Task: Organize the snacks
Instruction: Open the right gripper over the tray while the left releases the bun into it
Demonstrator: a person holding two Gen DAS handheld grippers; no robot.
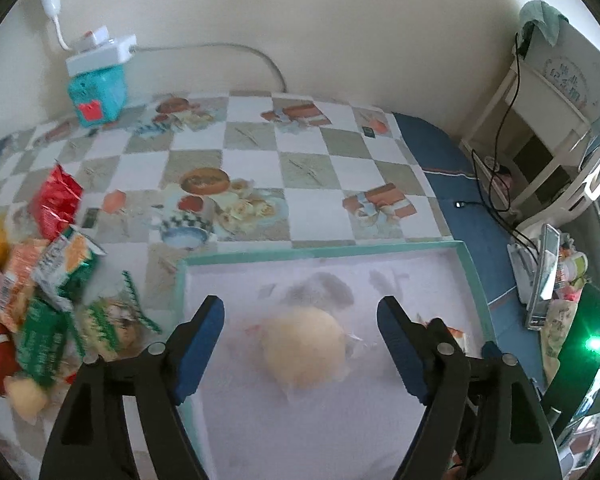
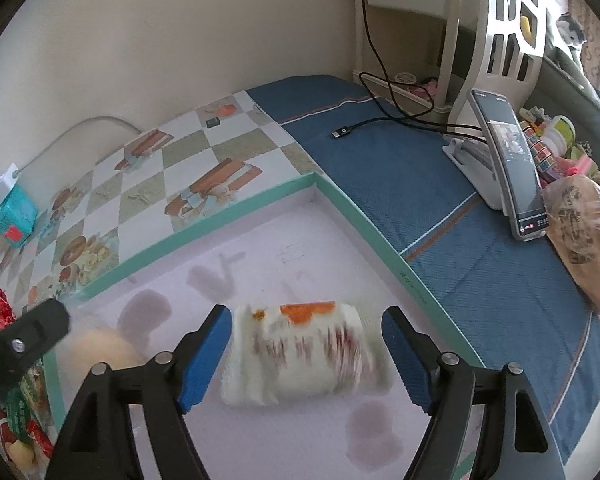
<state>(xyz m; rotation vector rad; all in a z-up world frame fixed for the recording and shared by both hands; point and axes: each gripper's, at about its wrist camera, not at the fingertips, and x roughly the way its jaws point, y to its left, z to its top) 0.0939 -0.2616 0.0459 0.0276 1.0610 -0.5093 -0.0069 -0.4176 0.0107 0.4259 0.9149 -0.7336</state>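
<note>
Left gripper (image 1: 300,344) spread wide, a pale round bun (image 1: 303,347) lying loose between its blue pads, untouched. Right gripper (image 2: 306,354) just as wide, a white wrapped snack (image 2: 300,354) blurred between its fingers, nothing clamped. Both sit inside the teal-rimmed tray (image 1: 320,251). Beyond its left rim, a heap of snack packets (image 1: 48,280) on the checked tablecloth (image 1: 260,148).

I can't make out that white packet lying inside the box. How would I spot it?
Find the shallow green-rimmed box on the table. Two snacks lie on its pale floor; the white packet, with an orange patch and red print, lies between the right gripper fingers, unlike the round, plain bun beside it.
</note>
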